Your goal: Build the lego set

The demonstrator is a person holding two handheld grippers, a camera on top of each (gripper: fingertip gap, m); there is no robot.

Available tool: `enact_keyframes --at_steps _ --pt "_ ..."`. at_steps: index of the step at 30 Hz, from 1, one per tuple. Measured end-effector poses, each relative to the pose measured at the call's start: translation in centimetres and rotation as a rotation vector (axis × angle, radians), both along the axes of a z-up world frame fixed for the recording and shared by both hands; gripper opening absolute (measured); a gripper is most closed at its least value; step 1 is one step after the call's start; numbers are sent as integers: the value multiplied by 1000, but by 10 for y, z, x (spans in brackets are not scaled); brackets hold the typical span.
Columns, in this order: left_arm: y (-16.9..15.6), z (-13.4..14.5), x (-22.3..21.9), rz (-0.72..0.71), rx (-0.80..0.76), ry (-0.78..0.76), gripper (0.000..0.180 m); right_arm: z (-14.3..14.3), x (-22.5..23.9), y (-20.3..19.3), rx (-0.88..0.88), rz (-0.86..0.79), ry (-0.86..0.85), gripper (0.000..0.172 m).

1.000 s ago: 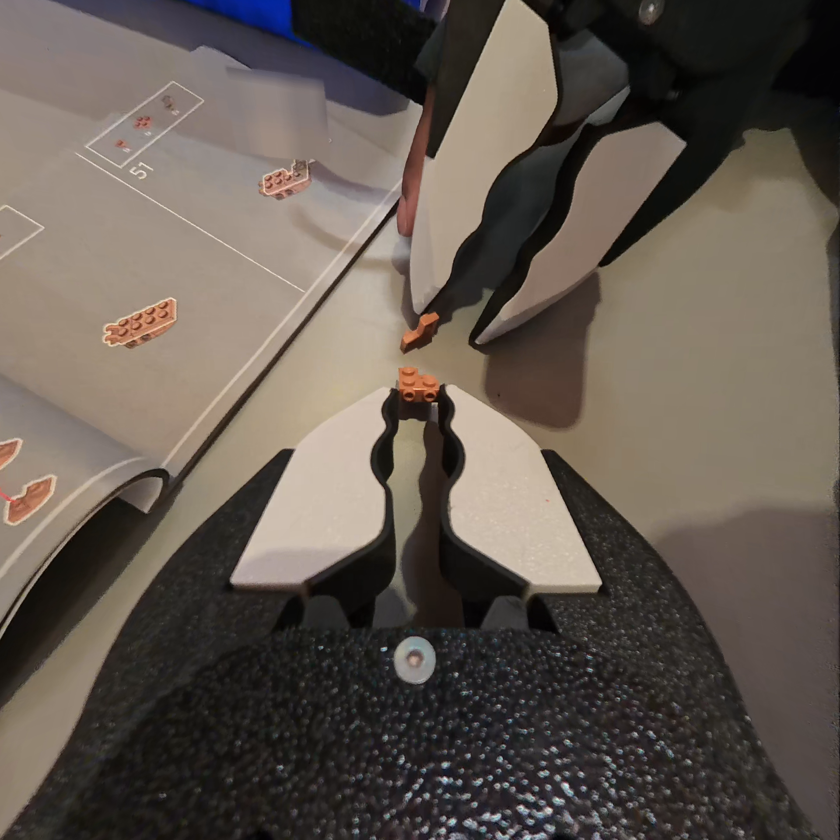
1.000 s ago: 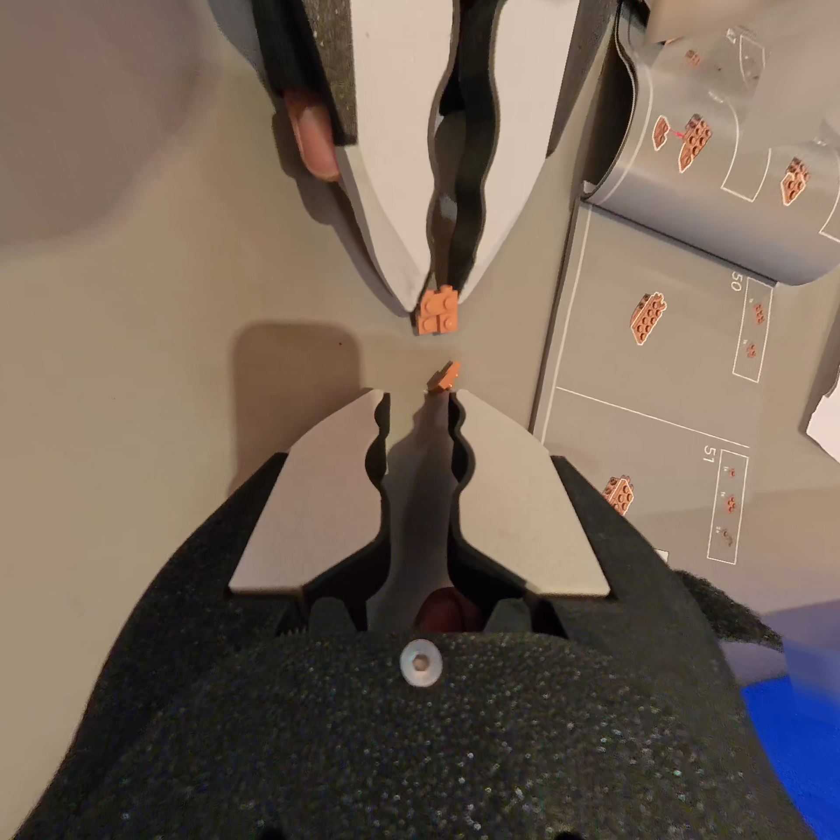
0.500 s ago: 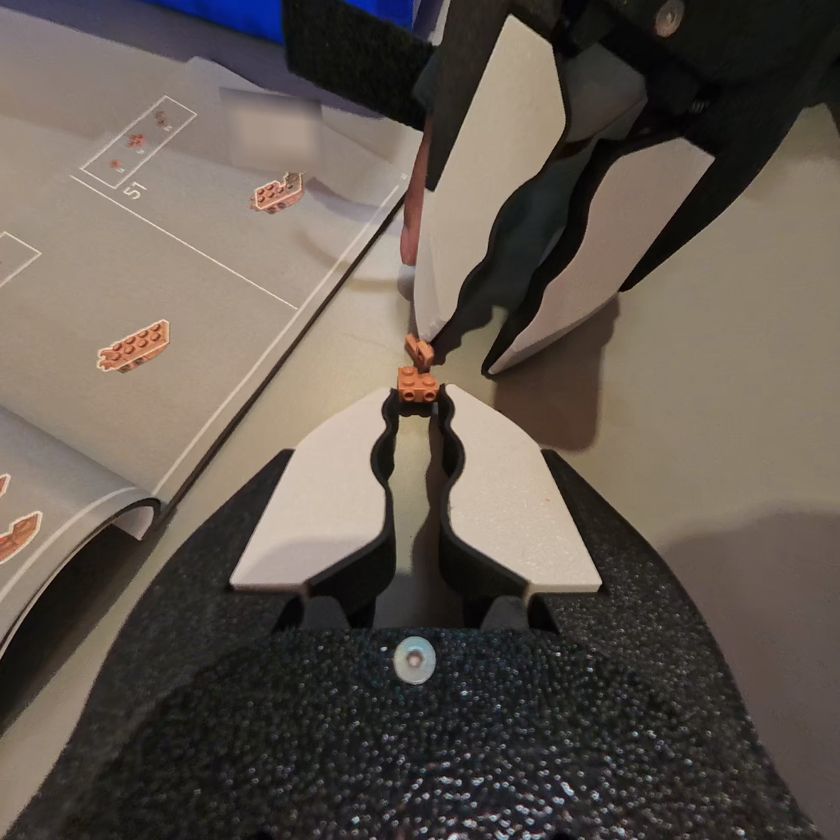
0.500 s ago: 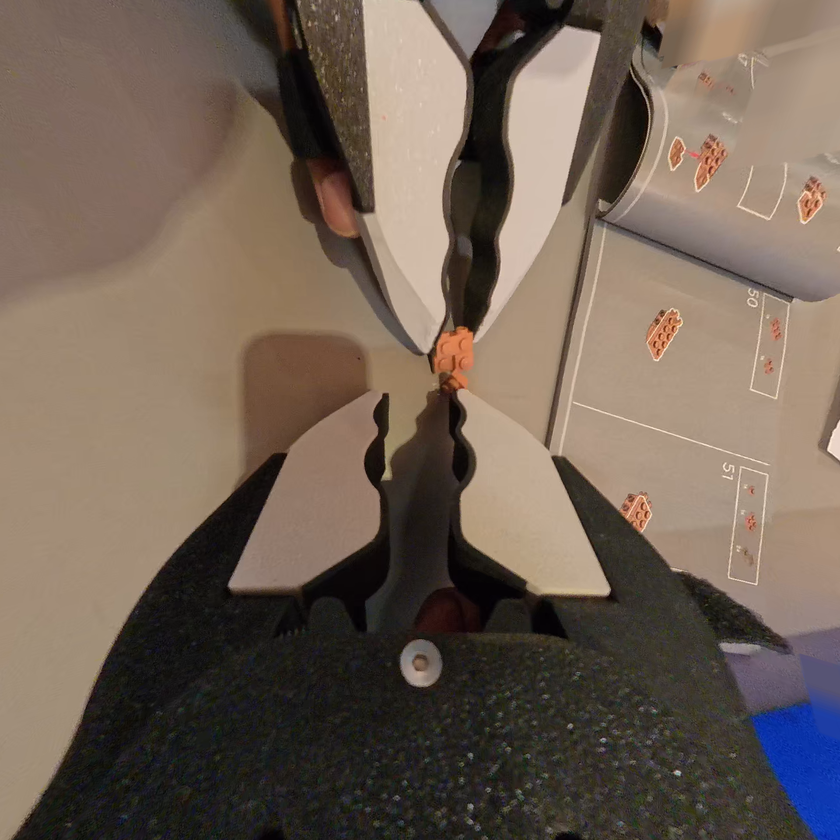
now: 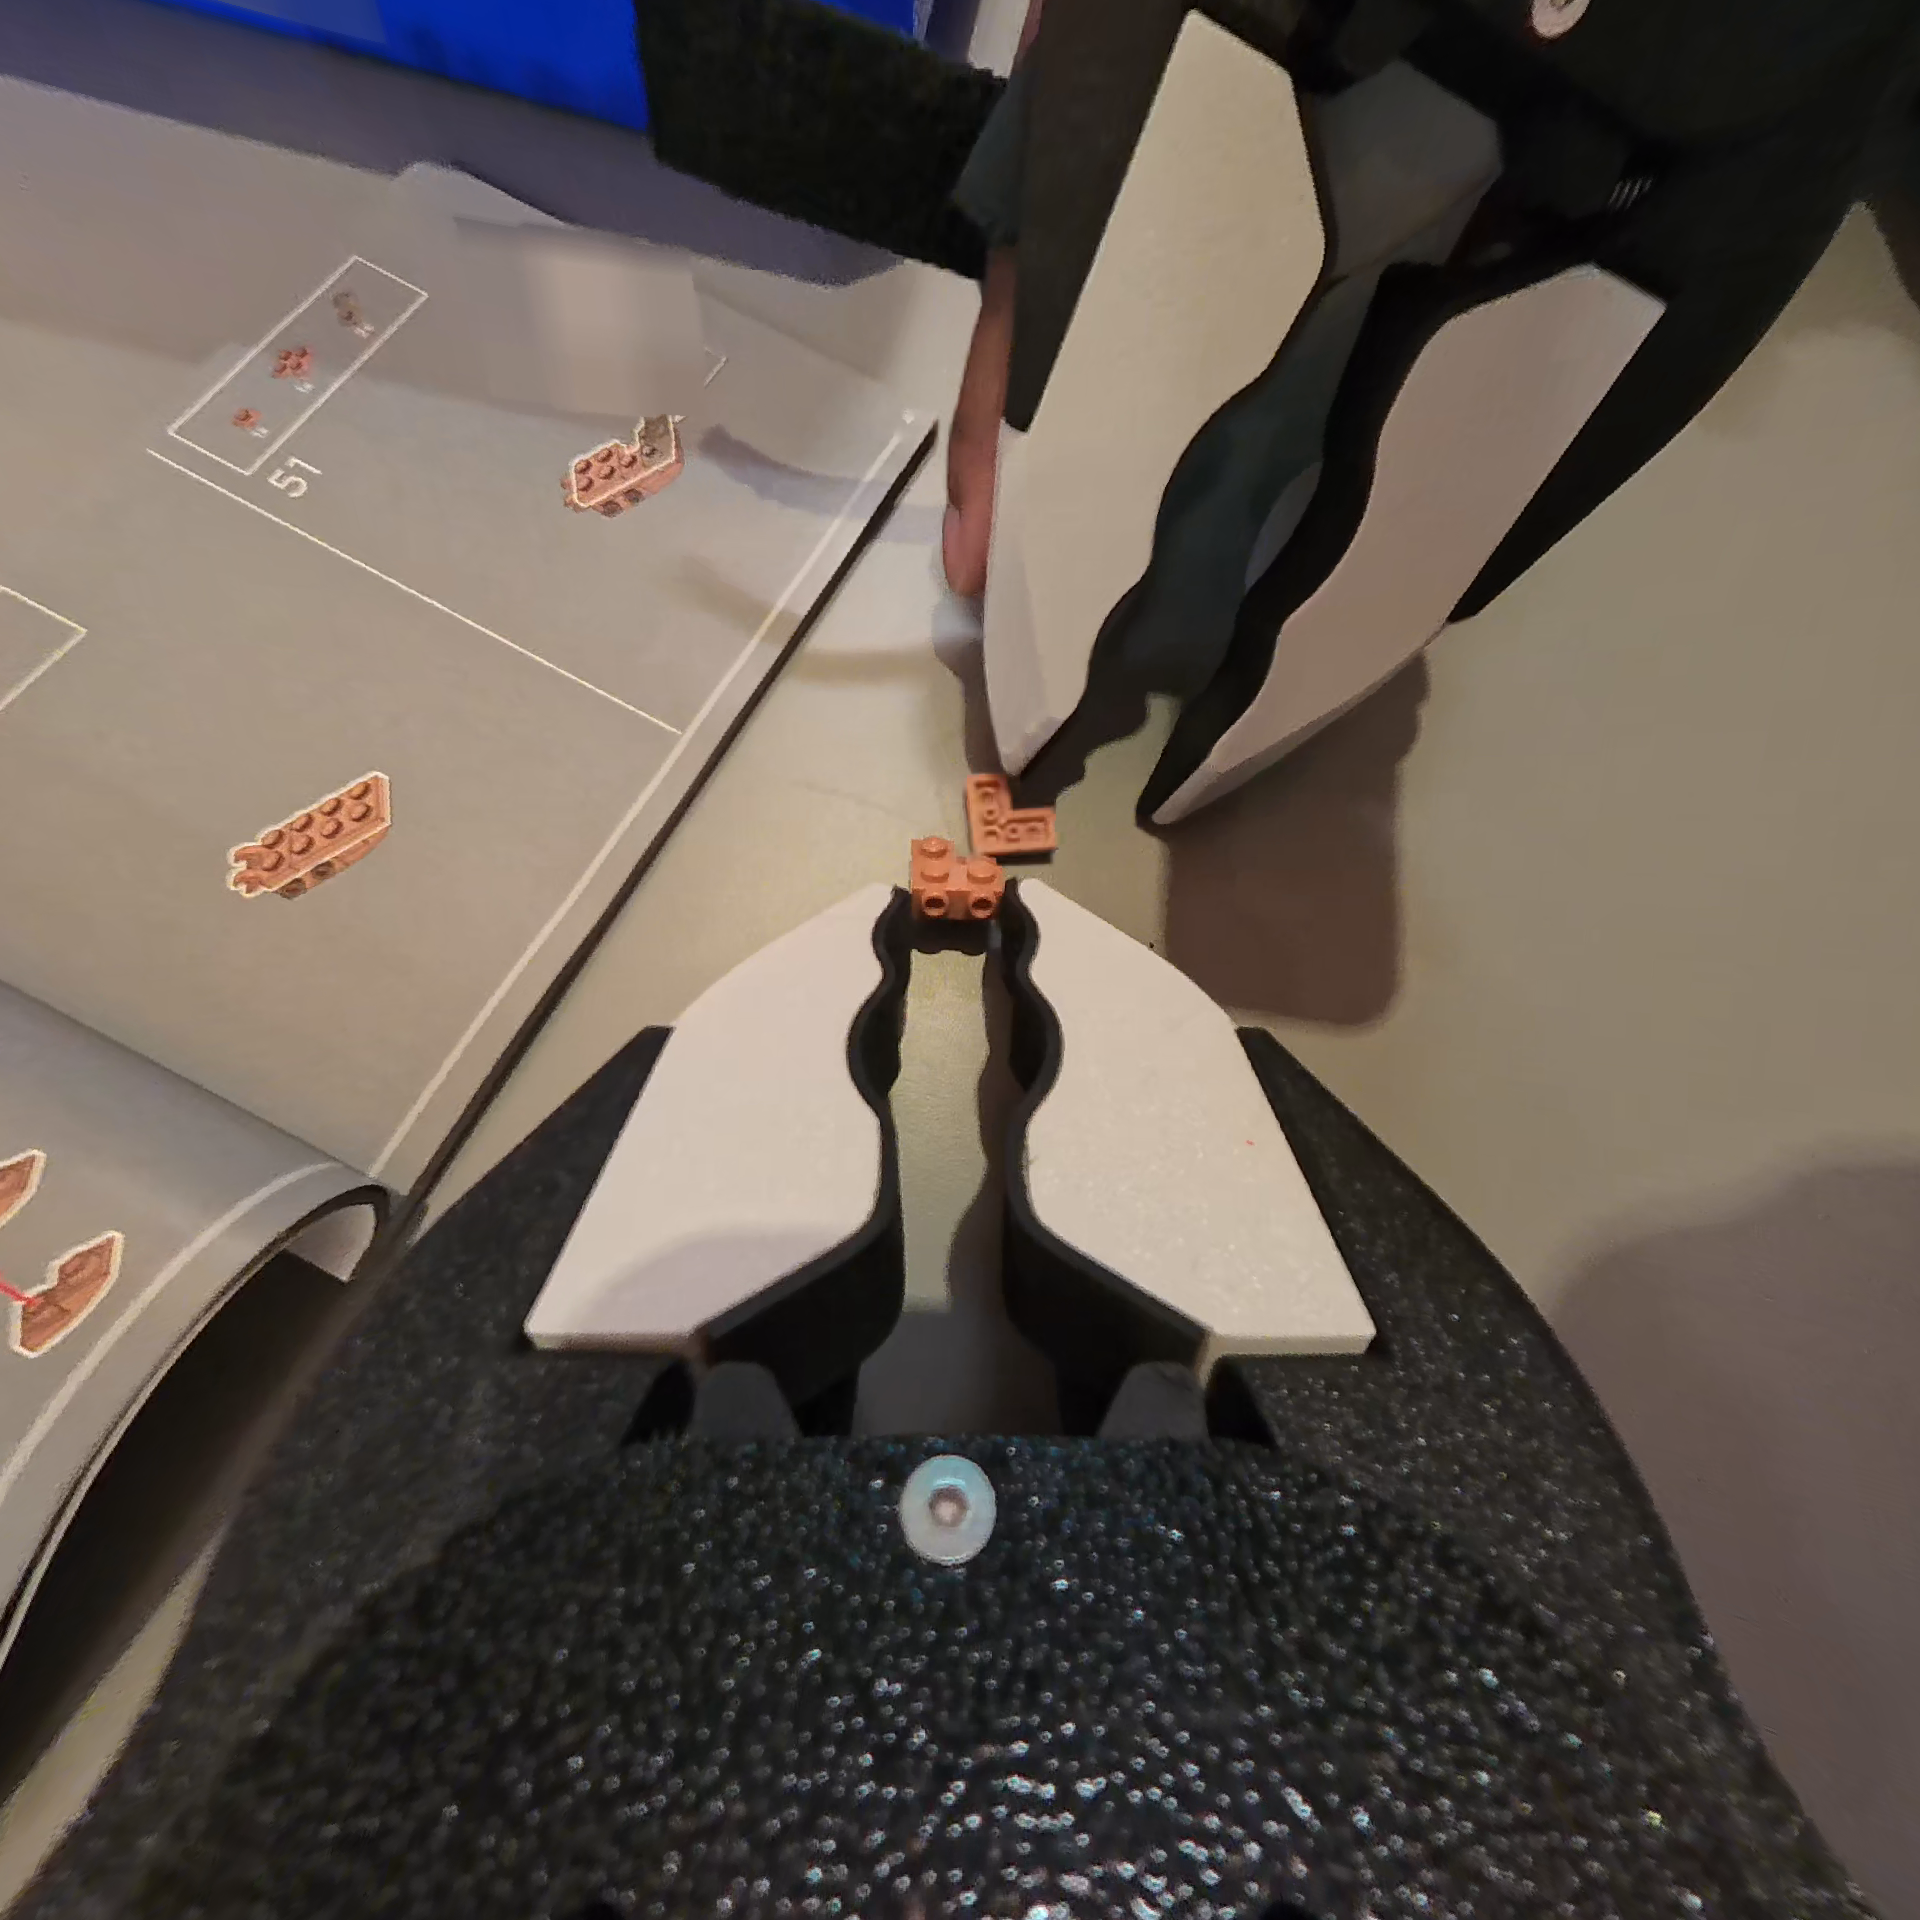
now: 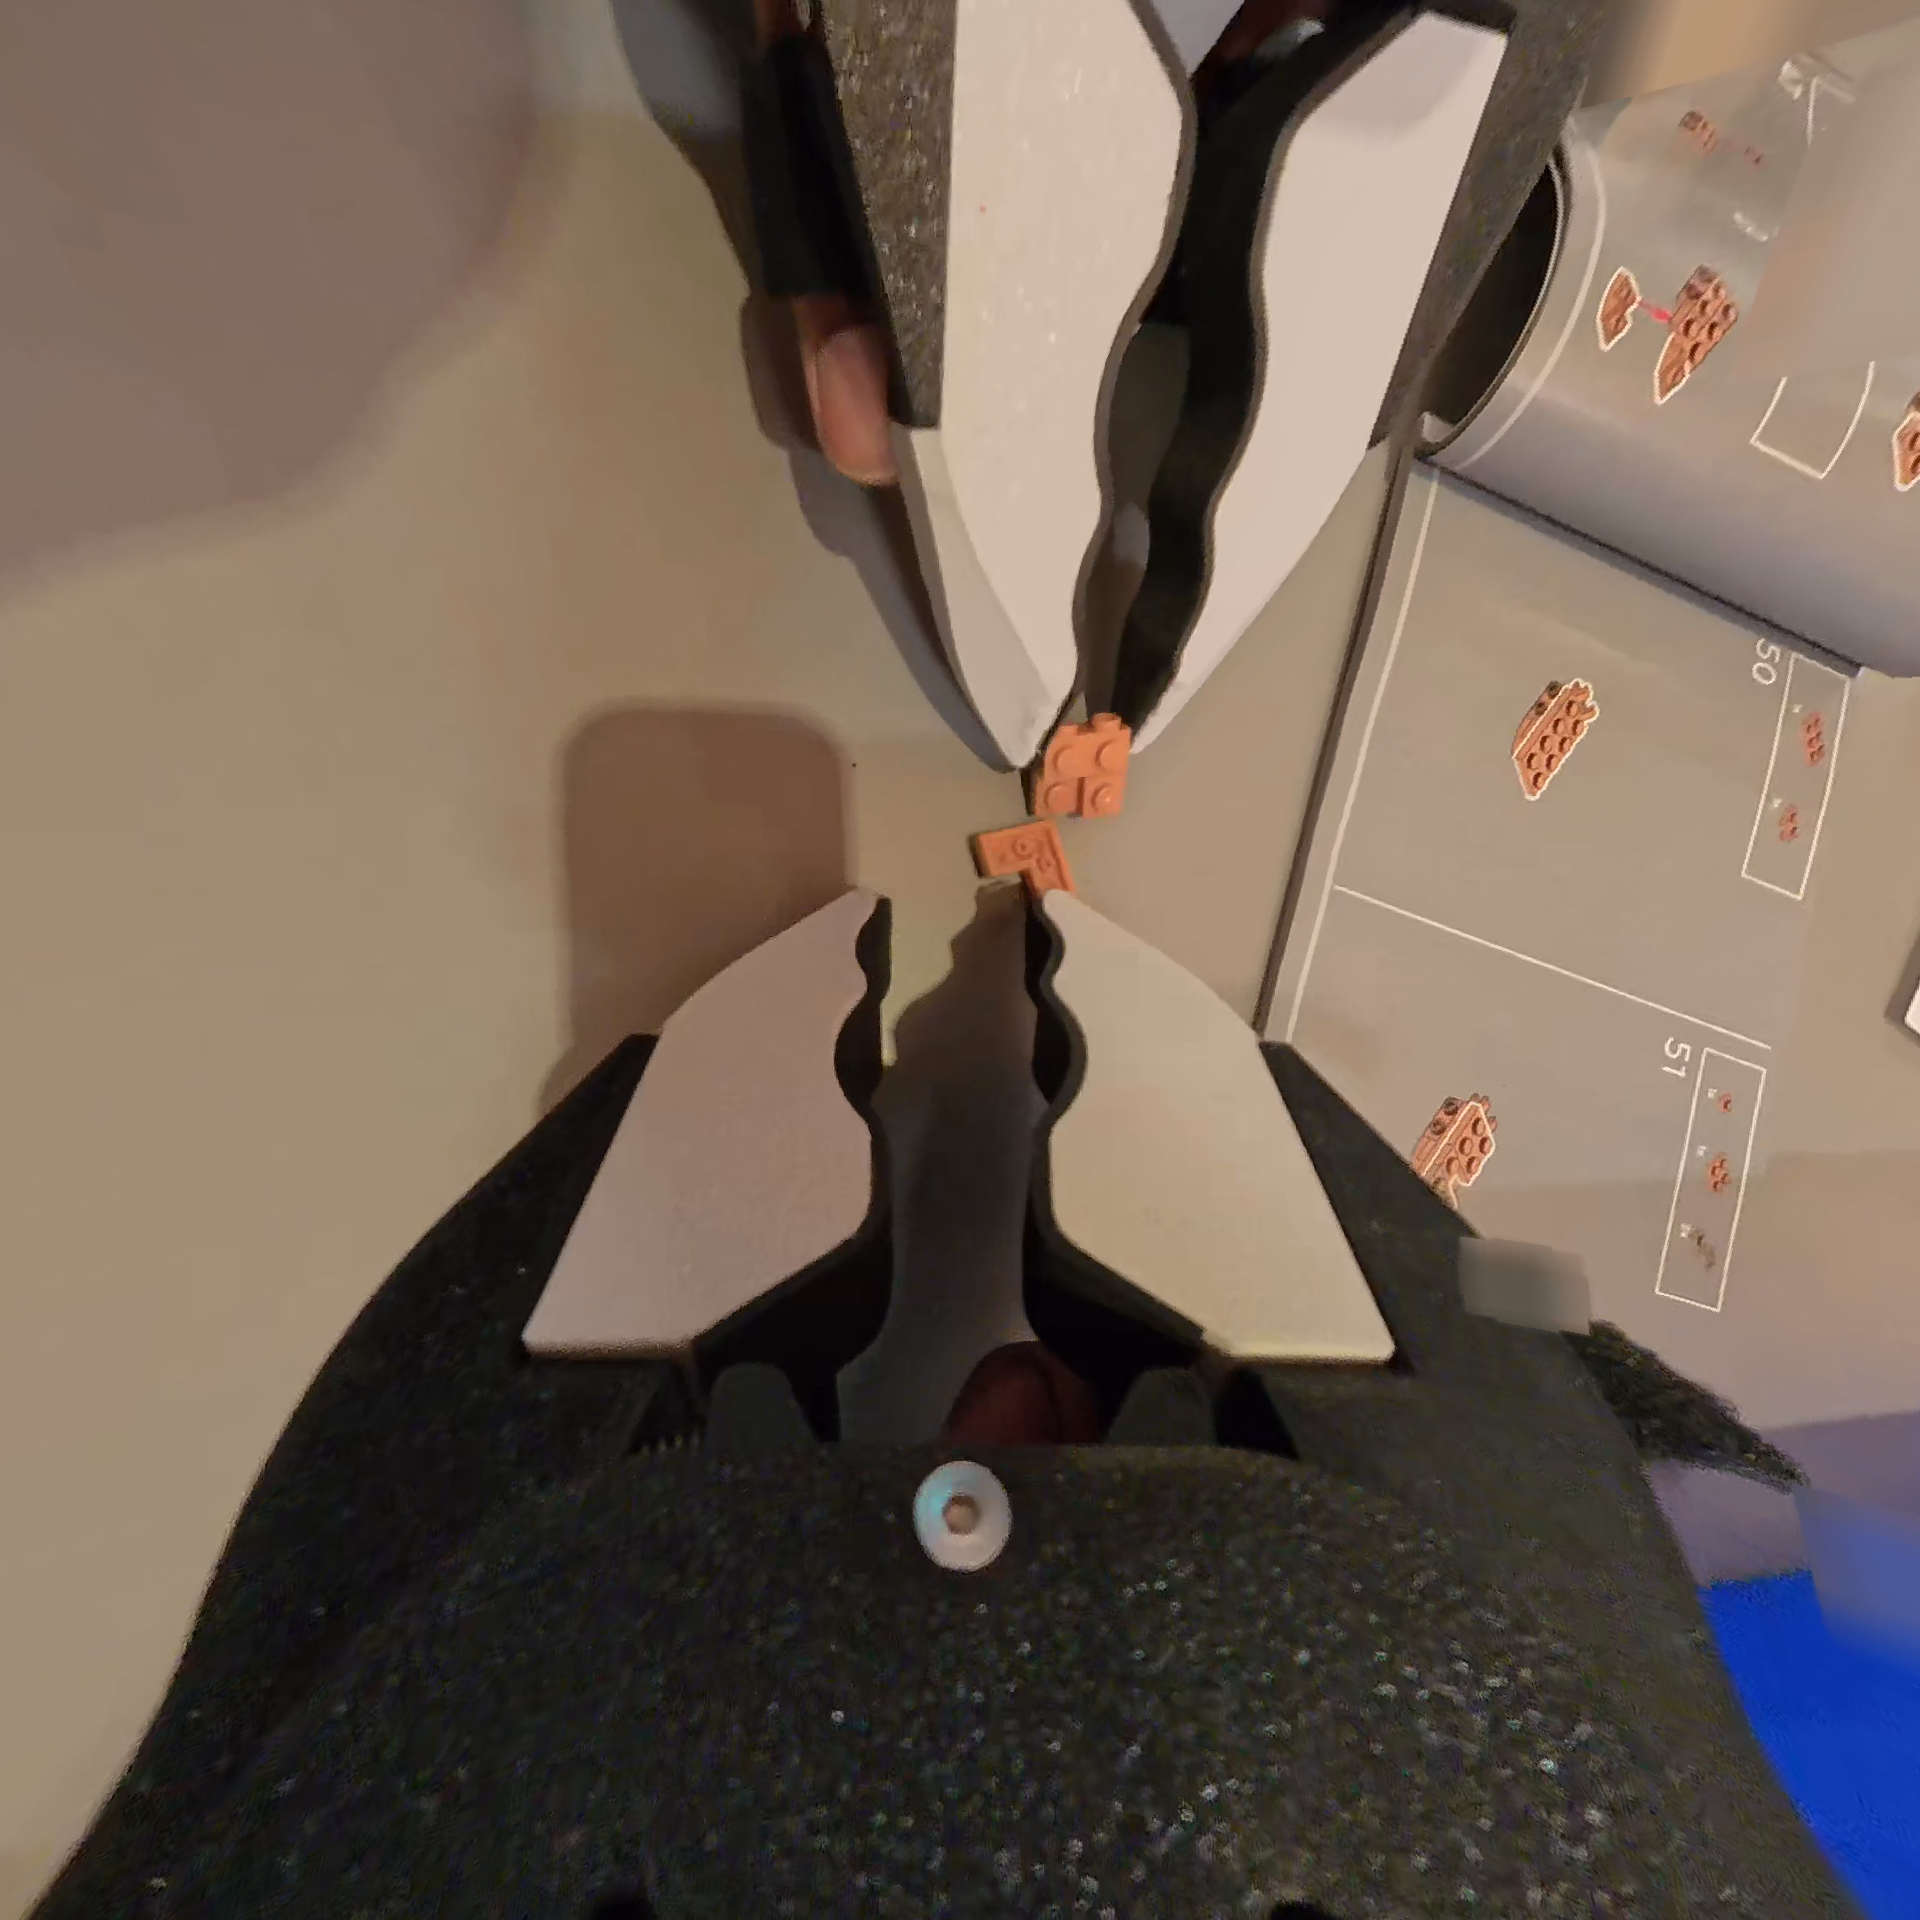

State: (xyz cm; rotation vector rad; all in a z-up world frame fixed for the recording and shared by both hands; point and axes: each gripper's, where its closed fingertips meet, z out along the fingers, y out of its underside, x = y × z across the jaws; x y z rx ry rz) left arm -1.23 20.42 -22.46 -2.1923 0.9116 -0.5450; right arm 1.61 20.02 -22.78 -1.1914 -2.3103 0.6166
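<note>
Grey tabletop (image 5: pixel 1558 935), open instruction booklet (image 5: pixel 364 675) at left | left view: left gripper (image 5: pixel 956 899) clamps small orange studded brick (image 5: pixel 956 883) at its tips; orange L-shaped plate (image 5: pixel 1010 821) just beyond, at right gripper (image 5: pixel 1091 790) | right view: right gripper (image 6: pixel 961 899) jaws apart, plate (image 6: pixel 1023 854) touching one fingertip (image 6: pixel 1049 909), not gripped; brick (image 6: pixel 1081 771) near.

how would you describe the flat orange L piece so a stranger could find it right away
Beside the open instruction booklet, two grippers meet tip to tip on the beige table. The flat L-shaped plate lies between them, thinner than the studded orange brick the left gripper grips.
</note>
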Motion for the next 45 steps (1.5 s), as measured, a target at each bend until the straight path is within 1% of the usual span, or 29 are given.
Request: enact_keyframes --at_steps 7,10,13,18,25,32,38,45 --pt "-2 -1 1 -18 1 14 16 0 -1 3 -7 -23 -6 24" --pt "-2 1 2 -35 28 17 16 0 2 6 -3 -36 -25 25" --pt "-2 3 4 -61 66 27 15 -1 8 2 -28 -29 -61 23" --pt "-2 5 7 -74 80 21 15 -2 10 -5 -93 -30 -84 22" --pt "-3 -1 7 -81 79 77 16 -2 1 -5 -133 -64 -62 23" --pt "-2 -1 5 -73 70 69 16 -2 -3 -4 -114 -67 -40 24" --pt "-4 -2 6 -87 79 83 16 3 -8 -9 -145 -60 -14 25" --pt "-4 -1 5 -88 77 76 16 2 -9 -8 -161 -73 -18 25"
